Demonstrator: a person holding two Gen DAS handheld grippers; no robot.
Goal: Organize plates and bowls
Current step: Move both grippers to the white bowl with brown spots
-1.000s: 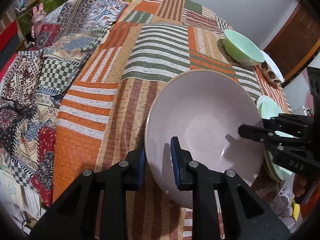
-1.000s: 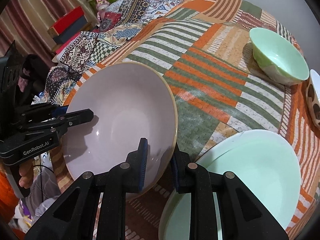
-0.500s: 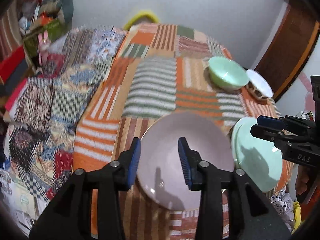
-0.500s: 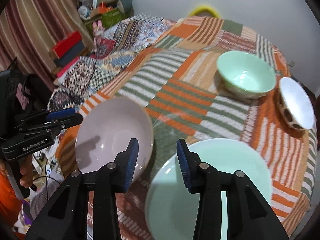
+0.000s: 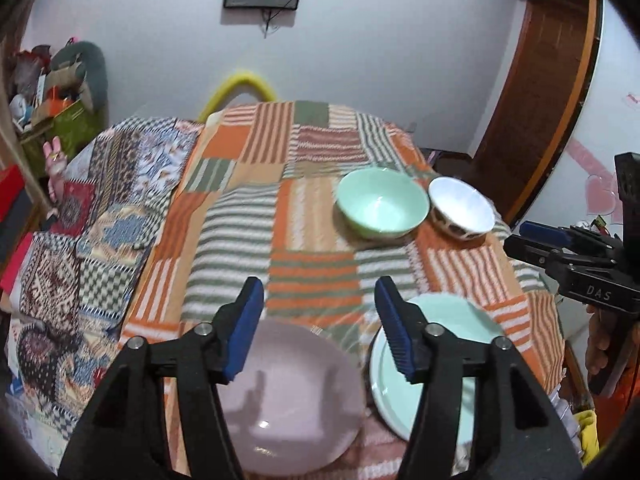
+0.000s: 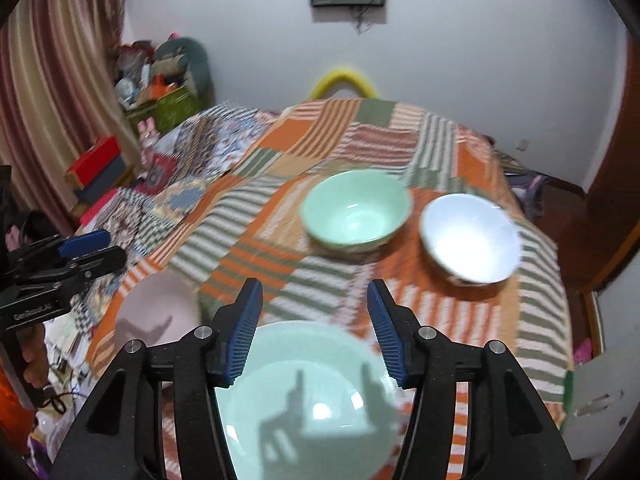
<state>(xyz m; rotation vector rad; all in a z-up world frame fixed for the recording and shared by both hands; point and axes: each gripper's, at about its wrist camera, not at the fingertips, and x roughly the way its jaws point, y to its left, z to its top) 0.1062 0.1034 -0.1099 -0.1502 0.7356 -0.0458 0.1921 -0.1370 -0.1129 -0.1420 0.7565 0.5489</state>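
Note:
A pink plate [image 5: 296,392] lies flat on the striped patchwork tablecloth [image 5: 312,280] at the near edge, with a mint-green plate [image 5: 452,316] beside it on the right. My left gripper [image 5: 318,292] hovers above the pink plate, its jaws opening with nothing between them. My right gripper [image 6: 314,292] hangs over the mint plate [image 6: 312,392], its jaws also opening and empty. Farther back stand a mint-green bowl [image 6: 356,212] and a white bowl [image 6: 470,240] side by side. The pink plate [image 6: 156,308] shows at the left in the right wrist view.
A bed with a patterned quilt [image 5: 100,240] adjoins the table on the left. A yellow chair back [image 5: 240,88] rises past the far edge. A wooden door frame [image 5: 540,100] stands at the right. Boxes and clutter [image 6: 160,84] fill the far left corner.
Both grippers let go of the pink plate's rim, opened, and rose back from the table. The plate, tilted before, now lies flat beside the mint plate.

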